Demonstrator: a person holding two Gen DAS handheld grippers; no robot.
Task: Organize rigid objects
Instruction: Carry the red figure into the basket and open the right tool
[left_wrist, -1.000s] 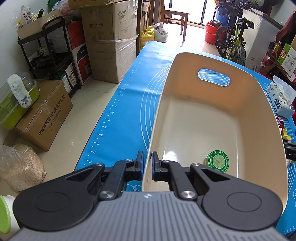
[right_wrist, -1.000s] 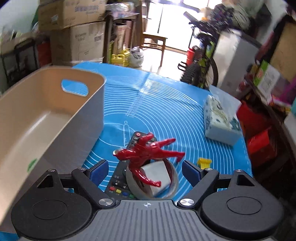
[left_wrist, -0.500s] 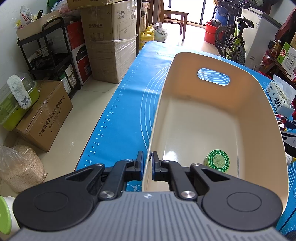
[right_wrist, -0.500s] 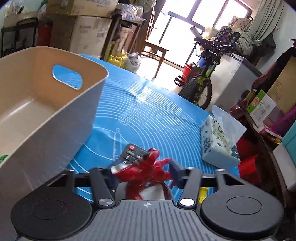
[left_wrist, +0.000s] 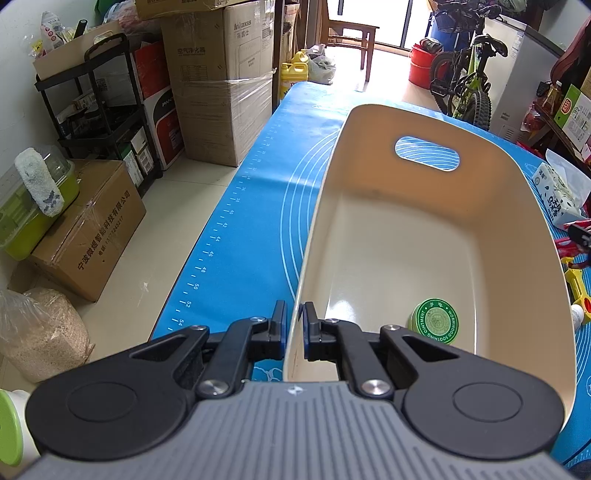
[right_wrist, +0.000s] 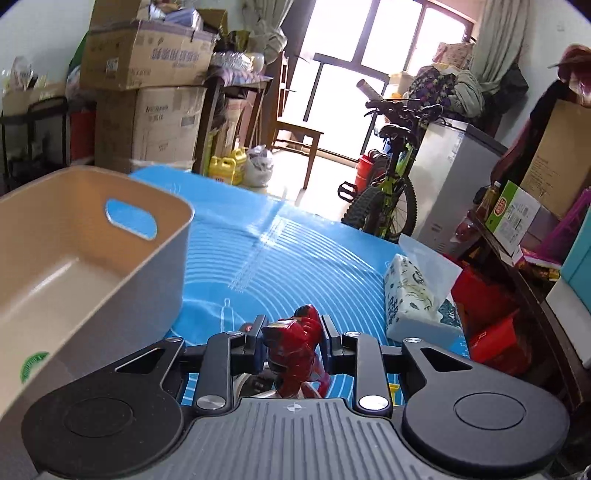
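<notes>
A cream plastic bin (left_wrist: 406, 229) stands on the blue mat (left_wrist: 258, 206), with a green round ointment tin (left_wrist: 436, 321) on its floor. My left gripper (left_wrist: 291, 325) is shut on the bin's near wall, one pad inside and one outside. In the right wrist view a glossy red toy figure (right_wrist: 295, 343) sits between the pads of my right gripper (right_wrist: 293, 332), whose jaws are closing on it and press both its sides. The figure hangs a little above the mat, to the right of the bin (right_wrist: 147, 192).
A patterned tissue pack (right_wrist: 410, 299) lies on the mat to the right. A remote's red button (right_wrist: 248, 326) peeks out under the left finger. A yellow toy (left_wrist: 578, 284) lies past the bin's right wall. Cardboard boxes, a shelf and a bicycle (right_wrist: 388, 184) surround the table.
My right gripper has closed from wide open onto the red figure and lifted it off the tape roll and remote. The left gripper and bin have stayed still.
</notes>
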